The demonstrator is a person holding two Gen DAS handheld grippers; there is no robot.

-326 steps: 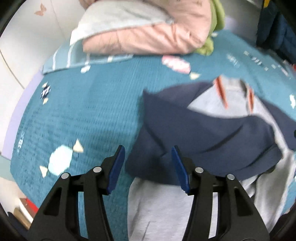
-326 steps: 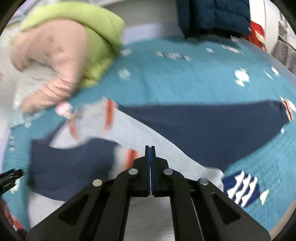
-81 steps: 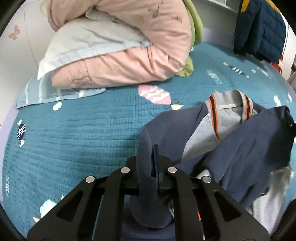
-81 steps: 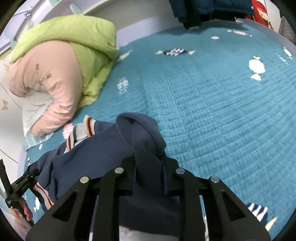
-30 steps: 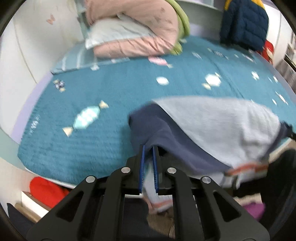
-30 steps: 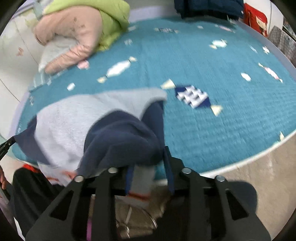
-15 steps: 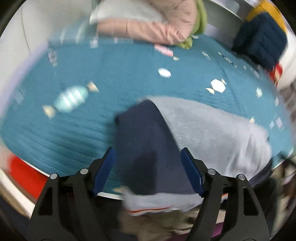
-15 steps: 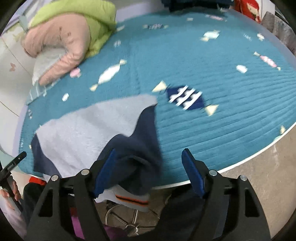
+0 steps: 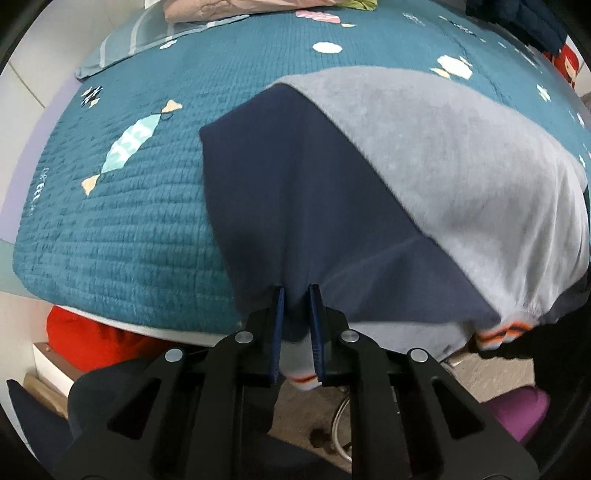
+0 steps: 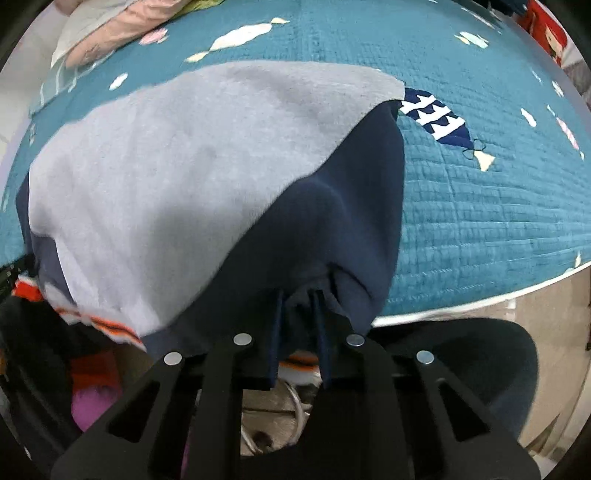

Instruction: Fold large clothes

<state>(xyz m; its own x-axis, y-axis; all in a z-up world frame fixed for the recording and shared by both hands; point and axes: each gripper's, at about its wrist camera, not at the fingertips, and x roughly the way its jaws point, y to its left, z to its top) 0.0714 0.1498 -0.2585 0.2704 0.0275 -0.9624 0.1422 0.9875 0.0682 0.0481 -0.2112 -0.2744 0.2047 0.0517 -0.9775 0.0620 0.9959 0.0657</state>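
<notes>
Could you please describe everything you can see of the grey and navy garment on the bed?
The garment is soft, fleecy knit: a light grey body, navy sleeves folded across it, and orange-striped cuffs. It lies on the teal bedspread, its near edge hanging over the bed's side. The left gripper and the right gripper each pinch navy fabric at that near edge.

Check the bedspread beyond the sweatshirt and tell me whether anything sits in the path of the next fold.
Nothing visible does. Both the left gripper and right gripper already pinch the sweatshirt at the bed edge. The teal bedspread beyond it lies bare; the pink bedding sits far back.
</notes>
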